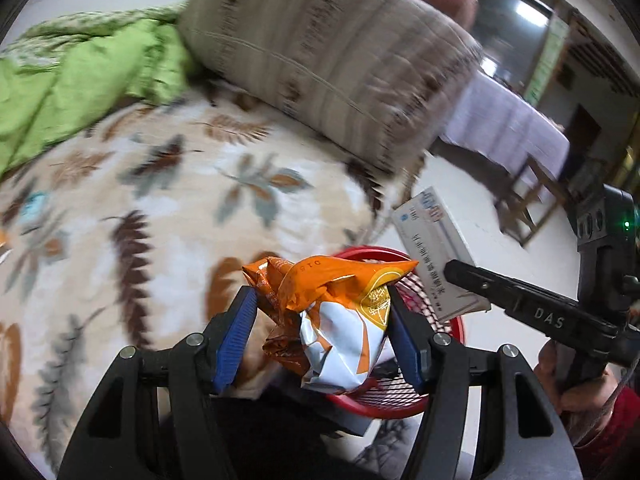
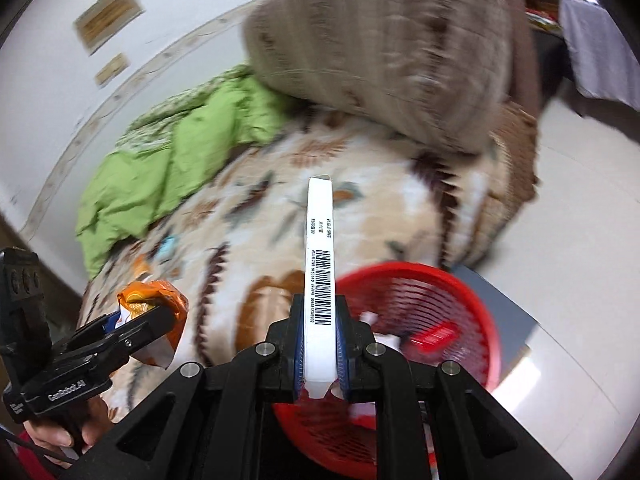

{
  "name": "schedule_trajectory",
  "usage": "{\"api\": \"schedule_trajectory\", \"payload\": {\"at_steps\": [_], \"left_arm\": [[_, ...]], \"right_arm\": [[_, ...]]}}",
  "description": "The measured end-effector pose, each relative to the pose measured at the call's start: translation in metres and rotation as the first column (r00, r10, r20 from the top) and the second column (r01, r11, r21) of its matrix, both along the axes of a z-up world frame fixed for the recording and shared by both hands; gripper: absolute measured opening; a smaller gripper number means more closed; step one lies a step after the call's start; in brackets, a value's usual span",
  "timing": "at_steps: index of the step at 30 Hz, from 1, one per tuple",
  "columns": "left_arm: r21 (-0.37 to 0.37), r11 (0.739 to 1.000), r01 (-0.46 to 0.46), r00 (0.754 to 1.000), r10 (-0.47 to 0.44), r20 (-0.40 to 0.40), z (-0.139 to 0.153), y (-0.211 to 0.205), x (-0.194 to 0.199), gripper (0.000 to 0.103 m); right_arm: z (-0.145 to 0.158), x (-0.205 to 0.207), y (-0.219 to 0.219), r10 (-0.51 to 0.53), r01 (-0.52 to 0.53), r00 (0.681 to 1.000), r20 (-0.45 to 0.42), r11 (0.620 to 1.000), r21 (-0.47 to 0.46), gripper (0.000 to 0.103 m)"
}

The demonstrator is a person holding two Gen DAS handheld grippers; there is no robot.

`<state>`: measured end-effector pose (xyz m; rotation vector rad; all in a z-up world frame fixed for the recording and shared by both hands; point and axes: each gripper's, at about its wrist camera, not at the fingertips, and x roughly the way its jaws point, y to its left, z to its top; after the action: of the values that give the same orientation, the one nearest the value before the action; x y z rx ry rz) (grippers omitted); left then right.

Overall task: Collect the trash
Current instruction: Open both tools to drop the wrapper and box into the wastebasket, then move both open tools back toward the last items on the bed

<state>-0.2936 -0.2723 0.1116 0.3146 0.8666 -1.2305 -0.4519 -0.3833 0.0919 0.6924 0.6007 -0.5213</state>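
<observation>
My left gripper (image 1: pixel 322 312) is shut on a crumpled orange and white snack wrapper (image 1: pixel 332 320), held above the near rim of a red mesh basket (image 1: pixel 448 320). It also shows in the right wrist view (image 2: pixel 148 320) with the wrapper (image 2: pixel 160 304). My right gripper (image 2: pixel 320 320) is shut on a flat white carton (image 2: pixel 320 256) with a barcode, held edge-on above the left rim of the red basket (image 2: pixel 432 304). In the left wrist view the carton (image 1: pixel 436 252) sits over the basket.
A leaf-patterned blanket (image 1: pixel 180 208) covers the bed, with a green quilt (image 1: pixel 72 92) and a folded beige quilt (image 1: pixel 328 52) at the back. The basket holds a red packet (image 2: pixel 436 336) and white scraps. Pale floor (image 2: pixel 580 208) lies right.
</observation>
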Motion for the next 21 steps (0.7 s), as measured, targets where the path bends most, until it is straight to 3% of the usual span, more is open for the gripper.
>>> {"api": "schedule_trajectory", "payload": {"at_steps": [5, 8, 10, 21], "left_arm": [[0.033, 0.998, 0.062, 0.998, -0.061, -0.020, -0.011, -0.023, -0.016, 0.069], [0.016, 0.998, 0.068, 0.997, -0.068, -0.021, -0.009, -0.024, -0.018, 0.077], [0.006, 0.998, 0.065, 0.998, -0.065, -0.016, -0.006, -0.021, -0.016, 0.078], [-0.021, 0.995, -0.099, 0.995, 0.099, -0.015, 0.007, 0.023, 0.031, 0.078]], "right_arm": [[-0.016, -0.012, -0.017, -0.037, 0.038, 0.998, -0.043, 0.999, 0.034, 0.018], [-0.016, -0.014, -0.021, -0.056, 0.057, 0.997, -0.049, 0.998, 0.033, 0.027], [-0.015, -0.016, -0.023, -0.061, 0.062, 0.997, -0.047, 0.998, 0.025, 0.027], [0.006, 0.016, -0.015, 0.004, -0.004, 1.000, 0.000, 1.000, 0.000, 0.027]]}}
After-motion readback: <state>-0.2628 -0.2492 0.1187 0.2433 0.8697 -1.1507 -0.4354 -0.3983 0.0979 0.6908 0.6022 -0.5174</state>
